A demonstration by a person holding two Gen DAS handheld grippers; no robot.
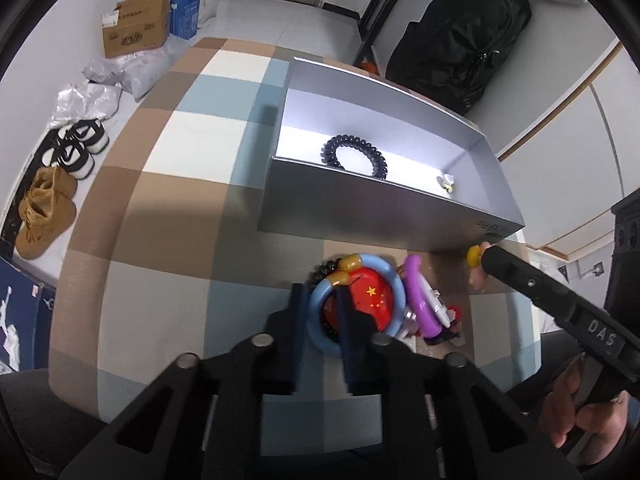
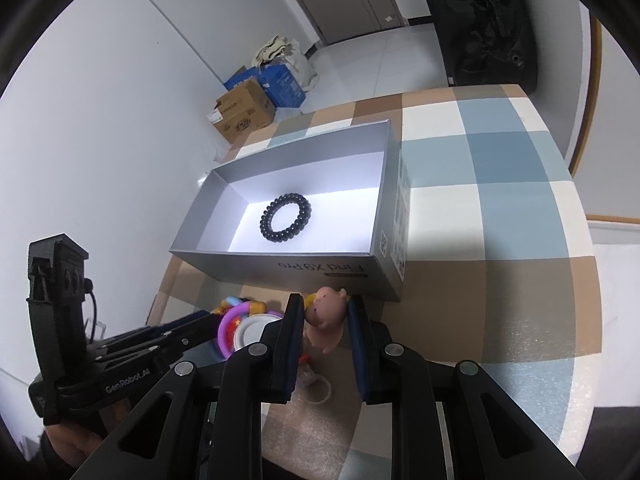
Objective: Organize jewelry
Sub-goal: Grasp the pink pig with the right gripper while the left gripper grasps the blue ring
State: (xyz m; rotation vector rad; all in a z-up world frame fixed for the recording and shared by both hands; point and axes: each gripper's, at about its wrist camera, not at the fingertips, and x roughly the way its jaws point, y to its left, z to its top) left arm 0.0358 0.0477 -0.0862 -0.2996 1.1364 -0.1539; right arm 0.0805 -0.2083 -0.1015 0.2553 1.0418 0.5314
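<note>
My left gripper (image 1: 320, 312) is clamped on the blue ring (image 1: 356, 304), silver box (image 1: 384, 204) just ahead. My right gripper (image 2: 322, 320) pinches the pink pig charm (image 2: 326, 314), box beyond it holding the black coil band (image 2: 286, 216).

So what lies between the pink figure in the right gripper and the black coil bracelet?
In the right wrist view, only the grey box's near wall separates the pink figure from the black coil bracelet lying inside.

Left tool (image 1: 322, 320) angled steeply down, jaws closed nearly together. Right tool (image 2: 325, 320) tilted down too, jaws partly closed, something pinched between the pads. A hand (image 1: 580, 412) wrapped round the right handle.
</note>
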